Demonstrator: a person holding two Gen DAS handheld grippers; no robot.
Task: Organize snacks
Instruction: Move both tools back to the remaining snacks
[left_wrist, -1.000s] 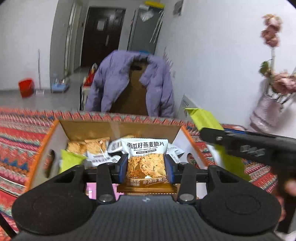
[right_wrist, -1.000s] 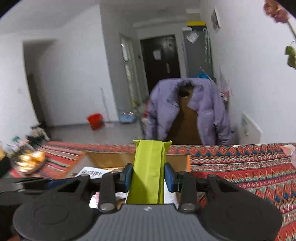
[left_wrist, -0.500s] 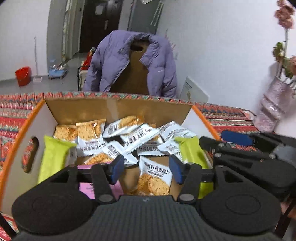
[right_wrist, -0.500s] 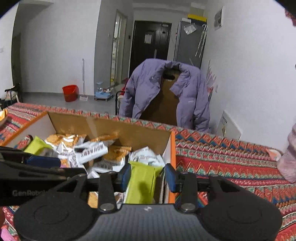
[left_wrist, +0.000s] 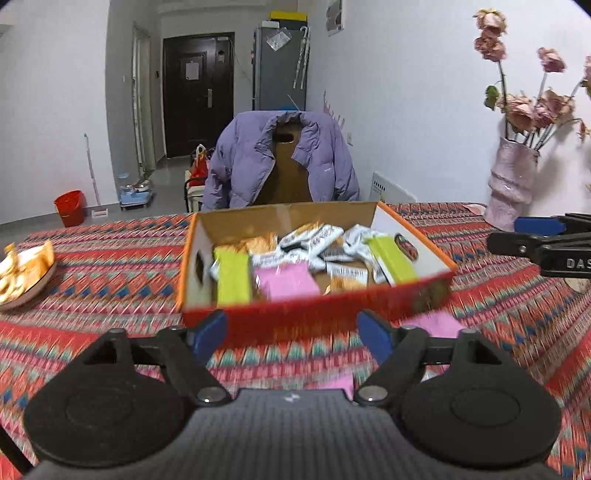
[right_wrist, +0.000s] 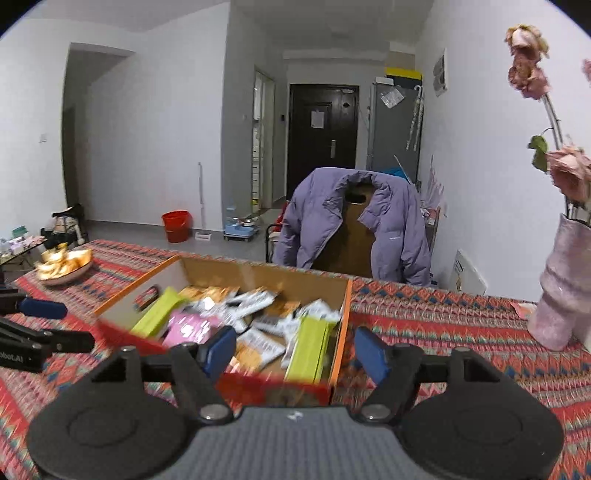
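Note:
An orange-rimmed cardboard box (left_wrist: 314, 301) stands on the patterned cloth, holding several snack packets: green ones (left_wrist: 232, 280), a pink one (left_wrist: 288, 282) and white-and-orange cracker packets (left_wrist: 347, 275). My left gripper (left_wrist: 290, 334) hovers just in front of the box, its jaws opening with nothing between them. Two pink packets (left_wrist: 432, 325) lie on the cloth near it. In the right wrist view my right gripper (right_wrist: 295, 352) sits at the box's (right_wrist: 343, 321) near right corner, jaws opening and empty, with a green packet (right_wrist: 310, 349) lying in the box beyond them.
A pink vase of dried roses (left_wrist: 511, 184) (right_wrist: 561, 295) stands at the right on the cloth. A plate of orange peel (left_wrist: 26, 269) (right_wrist: 64, 266) sits at the left. A chair draped with a purple jacket (left_wrist: 280, 162) stands behind the table.
The cracker packet left my left gripper and the green packet left my right gripper; both now lie in the box. Both grippers pulled back from over the box and their jaws widened.

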